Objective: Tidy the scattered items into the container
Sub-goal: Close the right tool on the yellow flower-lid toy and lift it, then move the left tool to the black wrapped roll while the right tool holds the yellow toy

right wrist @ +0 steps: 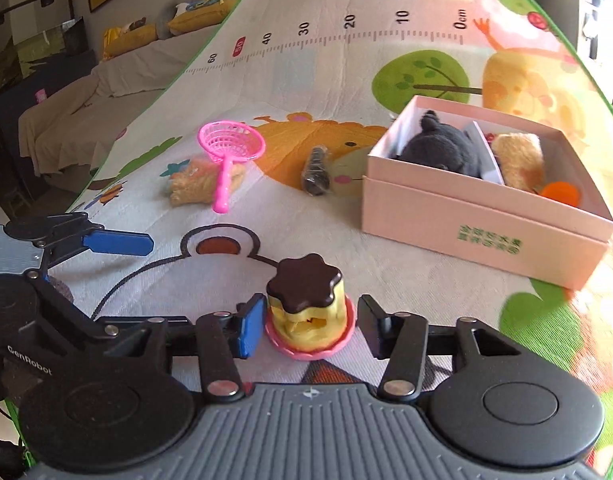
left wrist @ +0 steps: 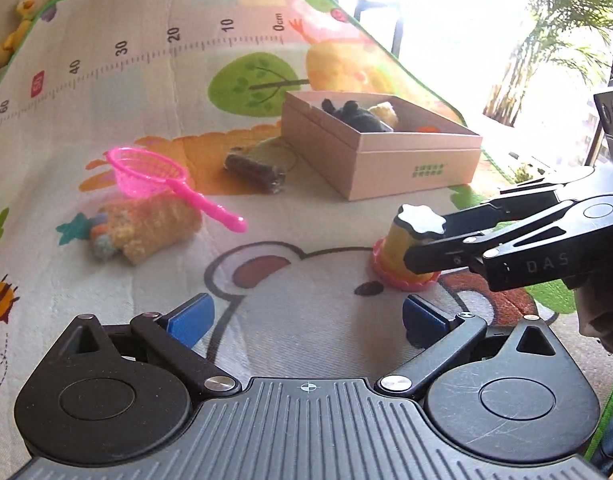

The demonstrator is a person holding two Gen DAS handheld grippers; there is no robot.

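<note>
A cartoon play mat (right wrist: 306, 92) is lying under everything — the pink box (right wrist: 482, 236) is sitting at its right. The right gripper (right wrist: 310, 328) is straddling the toy pudding (right wrist: 308, 308), jaws parted and not pressing; the left gripper (left wrist: 306, 320) is hovering wide open, empty.

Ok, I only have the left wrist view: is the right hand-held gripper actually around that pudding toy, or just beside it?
Observer: Around it. In the right wrist view the right hand-held gripper has the pudding toy standing between its fingers. A gap shows on one side, so it looks unclamped.
Operator: What is in the box?
Observer: The pink box has a divider. A dark plush lies in one compartment; a tan plush and something orange lie in the other.
Operator: The toy's top looks white here.
Observer: That is glare; from the right wrist it is dark brown.
</note>
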